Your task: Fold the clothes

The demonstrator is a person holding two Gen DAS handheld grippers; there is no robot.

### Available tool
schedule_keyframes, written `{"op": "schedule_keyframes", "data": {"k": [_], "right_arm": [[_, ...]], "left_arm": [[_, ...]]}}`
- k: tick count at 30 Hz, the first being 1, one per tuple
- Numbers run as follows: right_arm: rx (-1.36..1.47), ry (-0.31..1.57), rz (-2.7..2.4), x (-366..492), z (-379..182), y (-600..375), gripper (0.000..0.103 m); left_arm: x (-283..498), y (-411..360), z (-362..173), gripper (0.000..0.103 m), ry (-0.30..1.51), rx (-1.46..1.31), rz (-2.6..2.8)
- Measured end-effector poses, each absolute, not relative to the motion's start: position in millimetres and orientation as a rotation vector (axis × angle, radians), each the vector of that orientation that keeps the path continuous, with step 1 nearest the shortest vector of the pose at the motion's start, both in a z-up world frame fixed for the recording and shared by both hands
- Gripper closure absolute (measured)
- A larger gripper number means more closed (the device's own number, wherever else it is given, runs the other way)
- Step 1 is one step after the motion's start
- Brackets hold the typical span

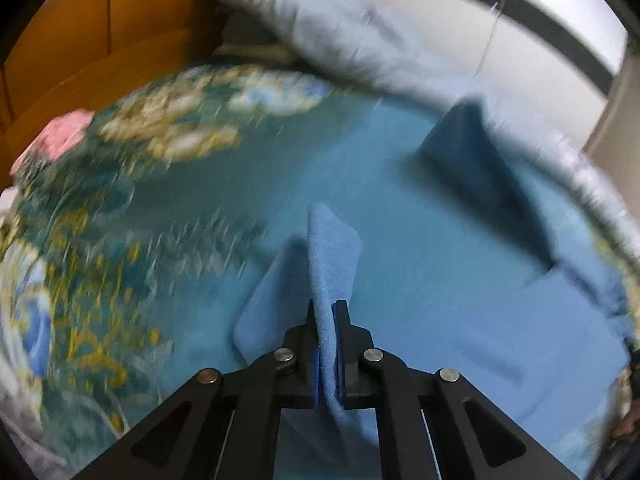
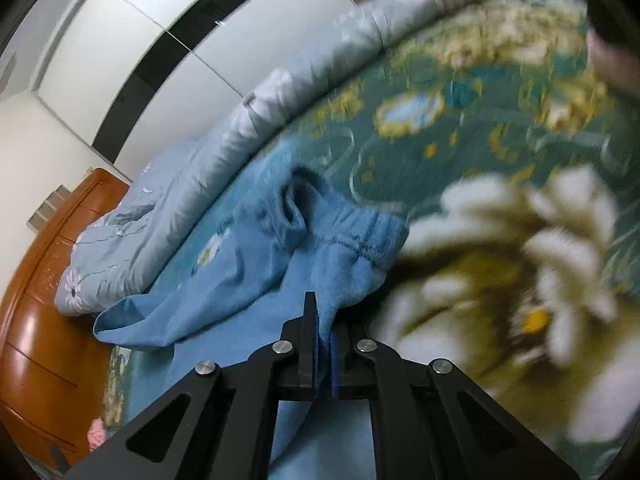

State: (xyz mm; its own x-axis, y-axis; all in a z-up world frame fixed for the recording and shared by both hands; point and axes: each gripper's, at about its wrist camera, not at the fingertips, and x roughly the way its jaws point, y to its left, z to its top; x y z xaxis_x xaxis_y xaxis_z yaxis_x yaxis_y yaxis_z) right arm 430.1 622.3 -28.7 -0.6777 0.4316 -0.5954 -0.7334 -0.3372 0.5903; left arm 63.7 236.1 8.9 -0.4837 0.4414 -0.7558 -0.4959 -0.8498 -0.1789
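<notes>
Trousers (image 2: 256, 264) of soft blue fleece are the garment in hand, lying across a floral bedspread (image 1: 120, 208) and pinched by both tools at once.

In the left wrist view, the left gripper (image 1: 325, 344) is clenched on a fold of the blue cloth, which stands up between its jaws toward 12 o'clock; a flap of the same cloth droops at about 10 o'clock from the tips. More of the blue fabric spreads flat toward 3 o'clock, and a darker blue folded piece (image 1: 480, 160) rises at about 1 o'clock. A pale quilt (image 1: 320, 28) is bunched along the far edge at 12 o'clock, with a wooden headboard (image 1: 80, 40) at 10 o'clock.

In the right wrist view, the right gripper (image 2: 323, 332) is likewise clamped on blue fleece, just below the elastic waistband (image 2: 360, 236), which sits at about 1 o'clock from the tips. A leg trails off toward 9 o'clock, its hem near the quilt.

Both views are smeared with motion, so my judgement is that the garment is being carried or swung mid-fold, waistband in one tool and another edge in the other. Whether this is an early fold or a later one I cannot tell. The next move calls for keeping both pinches firm, bringing the held edges level, and laying them down without dragging the bedspread.

No basket, drawer or other container shows in either view; the trousers rest only on the bed.
</notes>
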Motion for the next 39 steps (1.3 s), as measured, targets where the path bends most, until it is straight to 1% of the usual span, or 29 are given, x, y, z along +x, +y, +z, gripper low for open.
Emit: {"op": "schedule_keyframes", "data": {"k": [5,8,10,13,18,24,26,31,33,35,36,38,39], "right_arm": [[-0.356,0.966,2.1,458.1,10.5,593.5,0.099],[-0.321,0.912,2.106,492.7,19.1,570.5,0.099],[-0.345,0.924,2.093,509.1,12.2,561.9,0.099],[-0.416,0.98,2.064,531.1,-10.1,549.8,0.099],[-0.439,1.011,2.047,546.5,-29.0,524.9,0.099],[-0.443,1.094,2.003,556.9,-45.5,522.4,0.099],[-0.448,1.086,1.999,557.0,-45.2,521.3,0.099],[-0.487,1.083,1.987,557.8,-44.0,523.6,0.099],[-0.497,1.085,1.976,560.8,-43.1,523.5,0.099],[-0.518,1.057,1.96,564.4,-38.3,521.5,0.095],[-0.533,1.037,1.953,565.4,-35.7,520.1,0.09],[-0.557,0.952,1.933,567.0,-25.6,512.3,0.084],[-0.561,0.908,1.929,567.0,-20.7,508.3,0.079]], "left_arm": [[67.6,228.9,76.4,0.097,-0.036,-0.867,2.274],[65.1,209.9,85.4,0.097,-0.093,-0.825,2.268],[58.8,196.0,64.7,0.097,-0.087,-0.901,2.279],[47.6,168.9,21.9,0.099,-0.132,-1.08,2.278],[52.5,137.0,0.4,0.099,-0.175,-1.146,2.311],[58.4,98.6,-25.3,0.099,-0.228,-1.227,2.348],[60.3,85.8,-33.9,0.099,-0.246,-1.254,2.36],[62.2,69.7,-39.2,0.099,-0.242,-1.292,2.416],[65.6,64.8,-35.4,0.099,-0.214,-1.286,2.465],[70.7,60.8,-27.7,0.099,-0.203,-1.259,2.49],[73.3,59.4,-22.7,0.099,-0.21,-1.242,2.493],[77.9,61.9,-9.0,0.098,-0.238,-1.201,2.496],[79.5,65.9,-1.8,0.092,-0.256,-1.181,2.496]]}}
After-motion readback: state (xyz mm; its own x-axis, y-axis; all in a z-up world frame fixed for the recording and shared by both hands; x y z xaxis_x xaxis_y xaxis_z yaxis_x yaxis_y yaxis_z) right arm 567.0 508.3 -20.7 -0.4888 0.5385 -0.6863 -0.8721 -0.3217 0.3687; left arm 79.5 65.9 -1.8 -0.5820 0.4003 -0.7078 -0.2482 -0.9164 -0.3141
